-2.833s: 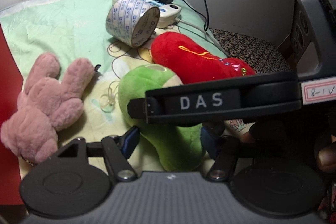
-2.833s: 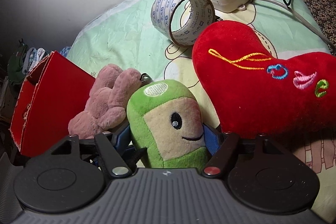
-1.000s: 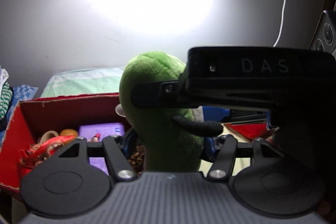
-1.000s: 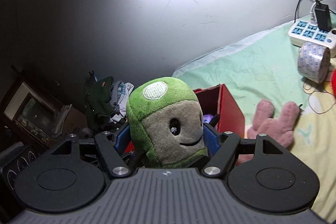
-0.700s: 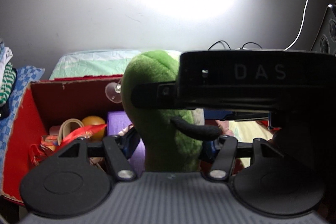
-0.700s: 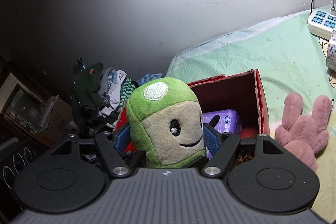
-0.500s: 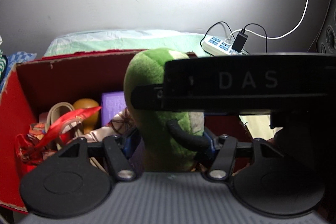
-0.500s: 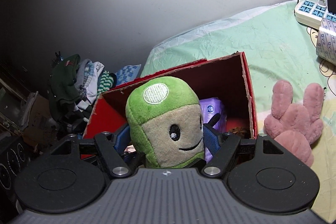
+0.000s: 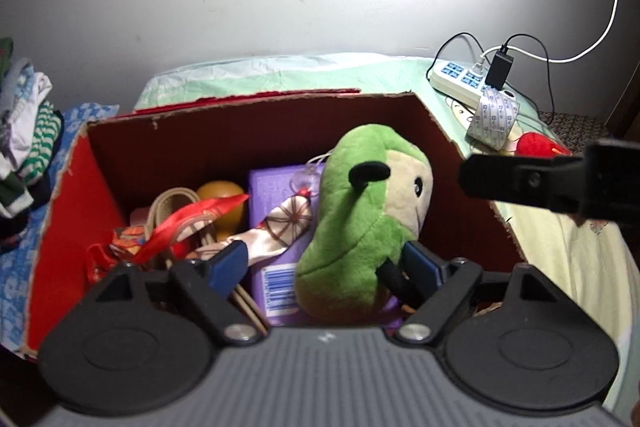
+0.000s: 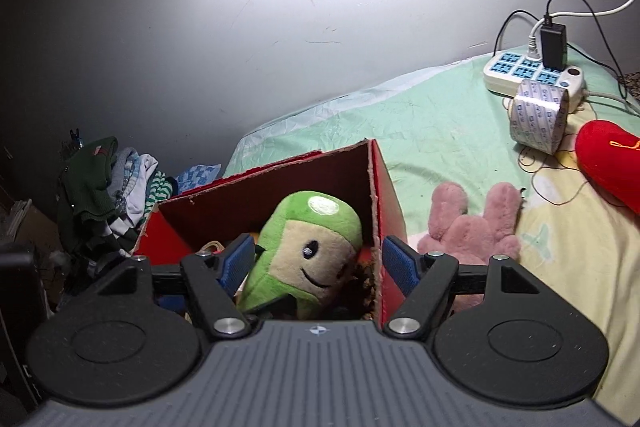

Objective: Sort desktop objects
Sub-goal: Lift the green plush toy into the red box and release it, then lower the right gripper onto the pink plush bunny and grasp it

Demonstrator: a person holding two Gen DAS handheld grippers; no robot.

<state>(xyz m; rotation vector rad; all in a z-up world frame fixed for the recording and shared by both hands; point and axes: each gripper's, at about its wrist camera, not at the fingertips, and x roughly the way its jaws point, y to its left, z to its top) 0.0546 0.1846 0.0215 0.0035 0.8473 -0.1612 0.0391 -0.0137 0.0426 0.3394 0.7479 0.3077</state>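
The green plush toy [image 9: 360, 223] is seen lying inside the red cardboard box [image 9: 100, 163], leaning toward the box's 3 o'clock wall in the left wrist view, its cream face turned to the right and a black ear-like tab standing at its 12 o'clock. The left gripper [image 9: 324, 263] is held over the box with its blue pads [image 9: 228, 261] spread; its jaws are opening, and the toy stands between them, close against the right pad while the left pad is well clear of it. In the right wrist view the right gripper [image 10: 318, 261] is likewise held with its fingers wide apart, the toy [image 10: 308, 251] lying beyond them with its white round patch at its top; no pad is seen pressing on it. Beside the toy in the box a purple packet [image 9: 276, 211] with a barcode label at its 6 o'clock end is seen, the printing too small to be read, along with a red ribbon [image 9: 188, 219], a patterned cloth [image 9: 280, 227] and an orange round object [image 9: 222, 195]. Outside the box, at its 3 o'clock in the right wrist view, a pink plush [image 10: 472, 223] is laid on the green sheet [image 10: 420, 115]. Farther off, at 2 o'clock, a roll of printed tape [image 10: 538, 119] is stood just in front of a white power strip [image 10: 520, 67] with a black adapter plugged in; the tape's blue marks cannot be read. A red plush [image 10: 608, 159] with yellow stitching is cut off by the frame at 3 o'clock. A pile of clothes [image 10: 108, 187] is seen at 9 o'clock.
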